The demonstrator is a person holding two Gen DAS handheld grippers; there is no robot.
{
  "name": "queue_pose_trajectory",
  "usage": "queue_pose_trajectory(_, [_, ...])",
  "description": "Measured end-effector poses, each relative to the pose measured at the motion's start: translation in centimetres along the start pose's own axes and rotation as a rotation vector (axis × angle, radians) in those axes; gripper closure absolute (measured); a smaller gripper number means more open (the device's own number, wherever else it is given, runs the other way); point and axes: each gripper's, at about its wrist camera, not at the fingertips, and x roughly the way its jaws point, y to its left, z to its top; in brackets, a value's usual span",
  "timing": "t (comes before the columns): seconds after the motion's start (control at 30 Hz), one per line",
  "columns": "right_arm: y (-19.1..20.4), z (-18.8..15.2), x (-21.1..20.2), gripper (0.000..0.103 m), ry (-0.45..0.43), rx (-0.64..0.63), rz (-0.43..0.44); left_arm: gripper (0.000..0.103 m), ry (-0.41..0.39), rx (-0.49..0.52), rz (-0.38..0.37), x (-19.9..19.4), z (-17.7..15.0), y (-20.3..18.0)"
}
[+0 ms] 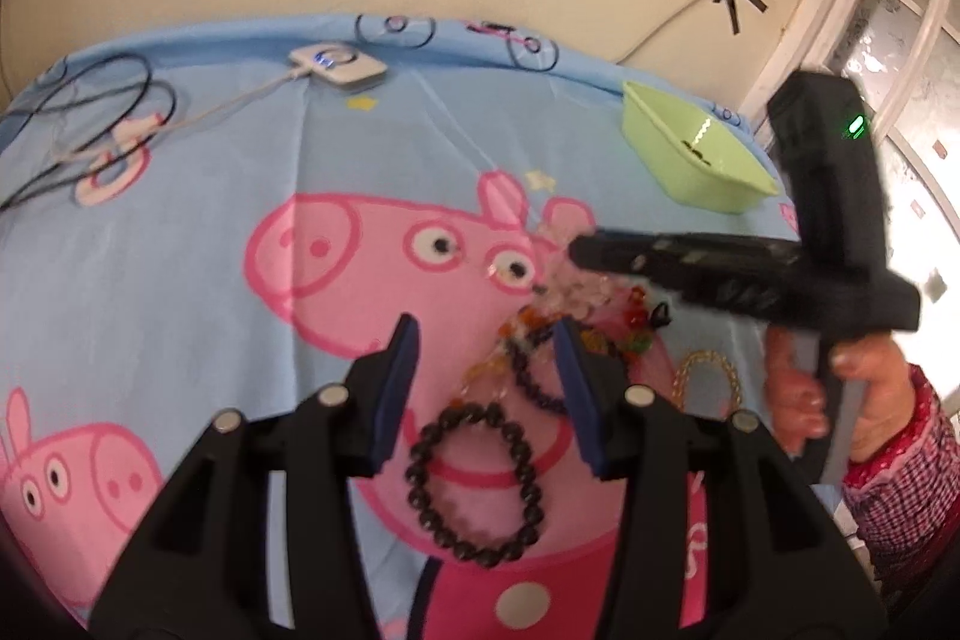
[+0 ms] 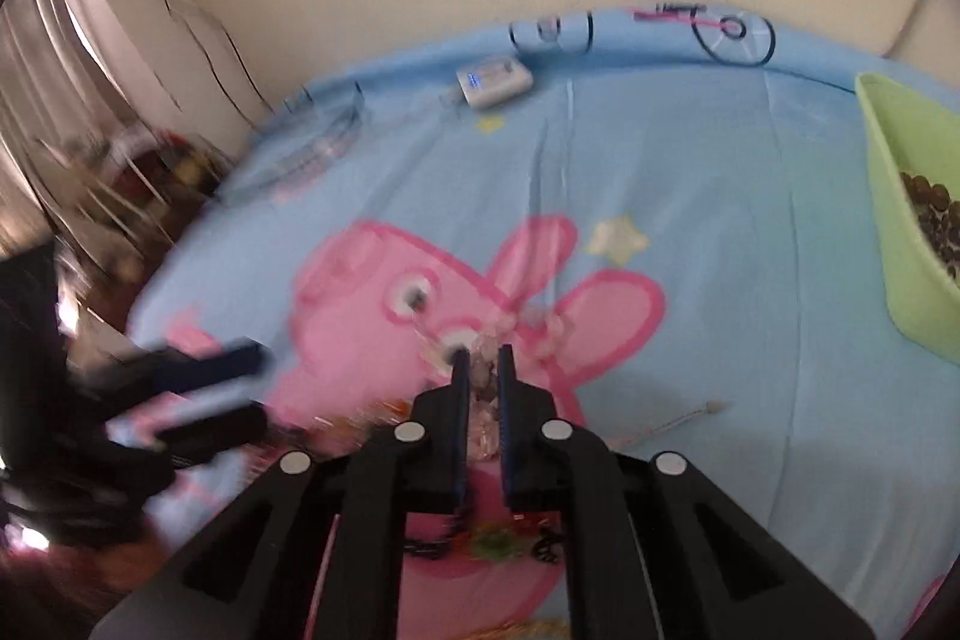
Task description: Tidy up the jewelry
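While the left wrist view looks down past the left gripper (image 1: 485, 358), its jaws sit apart over a black bead bracelet (image 1: 474, 484) beside the jewelry pile (image 1: 576, 322) on the pig-print sheet (image 1: 210, 196). From the right wrist view, the right gripper (image 2: 483, 370) looks clamped on a clear crystal bracelet (image 2: 480, 370), green bin (image 2: 900, 244) to the right.
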Motion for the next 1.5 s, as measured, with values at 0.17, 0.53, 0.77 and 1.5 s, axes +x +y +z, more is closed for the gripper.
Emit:
queue_pose_trajectory(0.17, [0.7,1.3,-5.1,0.103,-0.089,0.061,0.15,0.058,-0.027,0.054,-0.034,-0.1,1.3,-2.4])
queue_pose_trajectory(0.53, [3.6,4.6,-14.9,0.103,-0.286,0.005,0.211,0.063,-0.119,0.217,-0.109,0.4,5.9,-10.2])
queue_pose_trajectory(0.77, [0.7,7.0,-21.5,0.103,-0.428,0.034,0.166,0.098,-0.147,0.276,-0.125,1.4,11.6,-14.2])
queue_pose_trajectory(1.5, [-16.8,3.8,-18.0,0.085,-0.487,0.237,-0.182,0.064,0.051,0.248,-0.093,15.7,18.1,-21.1])
